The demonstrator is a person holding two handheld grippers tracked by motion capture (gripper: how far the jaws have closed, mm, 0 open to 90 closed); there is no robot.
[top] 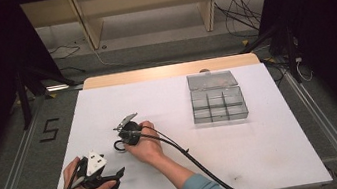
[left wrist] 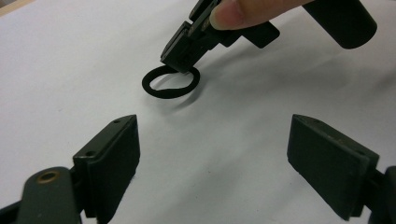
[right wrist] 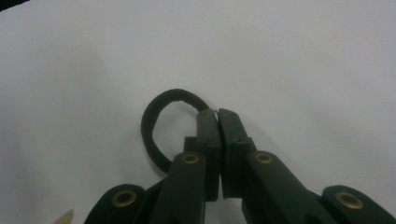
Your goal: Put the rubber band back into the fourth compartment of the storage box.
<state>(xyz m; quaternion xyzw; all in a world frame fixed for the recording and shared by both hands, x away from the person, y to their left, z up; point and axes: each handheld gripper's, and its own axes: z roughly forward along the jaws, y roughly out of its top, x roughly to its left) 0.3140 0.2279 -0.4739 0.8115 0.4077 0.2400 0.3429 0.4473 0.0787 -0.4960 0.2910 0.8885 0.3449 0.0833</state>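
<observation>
Bench point(top: 247, 163), white-topped, takes up most of the scene; bare apart from two items.

Clear compartment box point(top: 218, 104) sits toward the far right of the bench, lid point(top: 212, 80) folded back, cells look empty from here. Well apart from both hands.

Left hand-held gripper point(top: 98, 174) rests at the near left edge, jaws spread wide with nothing between them, pointing across toward the work. Idle, by the look of it.

Right hand-held gripper point(top: 123, 137) is near the middle-left of the bench, tipped down onto the surface. Jaws clenched together on one side of the black hair tie point(right wrist: 156, 123); its own camera shows the pads meeting with the band pinched at the tips.

Hair tie: small black elastic loop, lying on the bench just under the right gripper's tips, most of the loop free and bulging out to one side of the jaws.

Step in hand, as I read it: pick up the loop, likely bound for the box.

To do it well:
- Grip is right at the tip edge, thin. Lift slowly and straight up; watch for the band slipping out.
- Keep the jaws fully clenched during the carry.
- If it drags rather than lifts, re-pinch deeper in the pads.
- Left gripper should stay clear of the path.
</observation>
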